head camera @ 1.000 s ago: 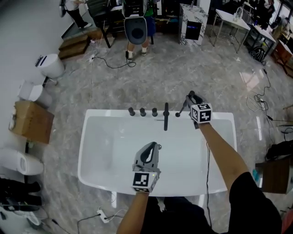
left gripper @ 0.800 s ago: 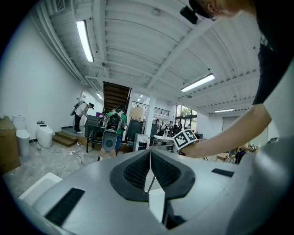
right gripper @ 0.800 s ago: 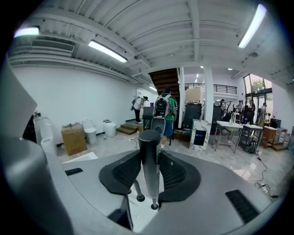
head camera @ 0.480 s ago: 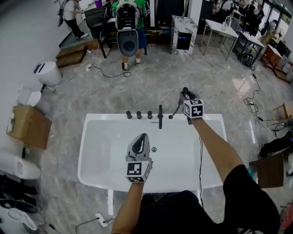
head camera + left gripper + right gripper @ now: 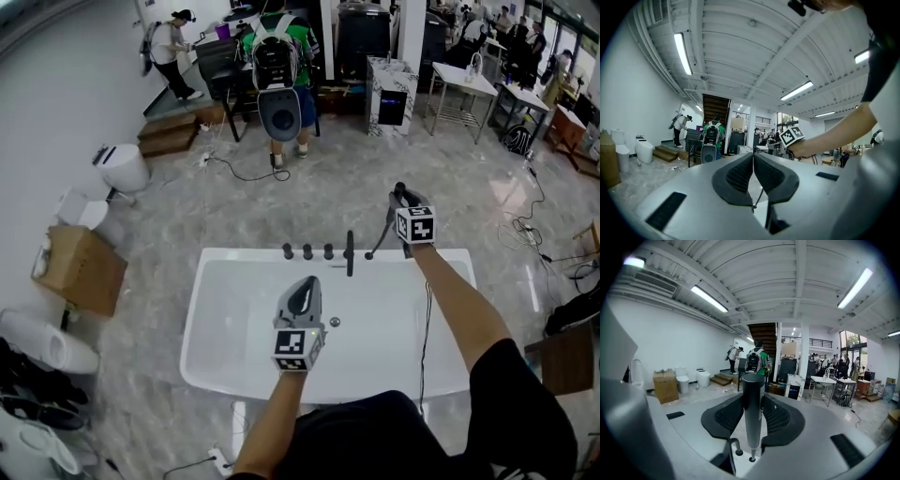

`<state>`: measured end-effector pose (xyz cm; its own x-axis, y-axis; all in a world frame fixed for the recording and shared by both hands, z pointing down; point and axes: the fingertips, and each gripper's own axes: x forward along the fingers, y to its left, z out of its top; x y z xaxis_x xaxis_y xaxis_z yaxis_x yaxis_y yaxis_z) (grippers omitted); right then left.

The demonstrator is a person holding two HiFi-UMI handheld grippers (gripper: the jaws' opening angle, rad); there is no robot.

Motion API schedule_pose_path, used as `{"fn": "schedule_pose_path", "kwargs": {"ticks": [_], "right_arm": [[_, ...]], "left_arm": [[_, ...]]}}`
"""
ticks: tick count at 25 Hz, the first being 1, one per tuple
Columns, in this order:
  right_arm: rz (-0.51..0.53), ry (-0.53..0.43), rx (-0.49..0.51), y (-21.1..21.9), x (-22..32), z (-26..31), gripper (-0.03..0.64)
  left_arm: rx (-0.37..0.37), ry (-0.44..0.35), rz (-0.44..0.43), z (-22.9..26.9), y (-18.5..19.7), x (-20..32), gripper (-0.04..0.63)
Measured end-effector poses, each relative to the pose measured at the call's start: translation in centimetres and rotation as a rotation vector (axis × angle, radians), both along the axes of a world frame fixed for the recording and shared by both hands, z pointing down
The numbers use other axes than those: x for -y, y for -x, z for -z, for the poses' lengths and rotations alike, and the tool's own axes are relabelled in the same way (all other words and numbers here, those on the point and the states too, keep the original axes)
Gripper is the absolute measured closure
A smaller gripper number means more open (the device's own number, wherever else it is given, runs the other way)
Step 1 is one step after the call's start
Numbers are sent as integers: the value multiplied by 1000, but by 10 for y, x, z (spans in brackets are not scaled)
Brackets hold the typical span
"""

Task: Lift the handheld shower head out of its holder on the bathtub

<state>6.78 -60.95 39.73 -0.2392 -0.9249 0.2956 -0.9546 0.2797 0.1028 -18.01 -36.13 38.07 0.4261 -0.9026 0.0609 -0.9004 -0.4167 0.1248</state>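
Note:
The slim dark shower head (image 5: pixel 752 420) stands upright between the pads of my right gripper (image 5: pixel 753 398), which is shut on its handle. In the head view that gripper (image 5: pixel 401 199) hovers above the far right rim of the white bathtub (image 5: pixel 194 333), and the shower head's thin lower end (image 5: pixel 381 239) slants down to the small holder (image 5: pixel 369 255). My left gripper (image 5: pixel 303 298) floats over the middle of the tub, shut with nothing in it; in its own view the pads (image 5: pixel 740 174) meet.
A black spout (image 5: pixel 350 253) and three knobs (image 5: pixel 307 251) line the tub's far rim. On the floor beyond are a cardboard box (image 5: pixel 80 267), a toilet (image 5: pixel 122 169), cables, and a person with a backpack (image 5: pixel 278 66). Tables (image 5: pixel 464 84) stand far right.
Both grippers have risen. The right one has carried the shower head higher above the tub's rim. The head camera now looks further out across the room.

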Motion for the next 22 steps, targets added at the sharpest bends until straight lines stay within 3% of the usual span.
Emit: {"fn": "schedule_pose_path", "kwargs": {"ticks": [22], "right_arm": [[68, 8, -22, -9, -12, -14, 497]], "left_arm": [[-7, -8, 45, 7, -22, -12, 588]]}}
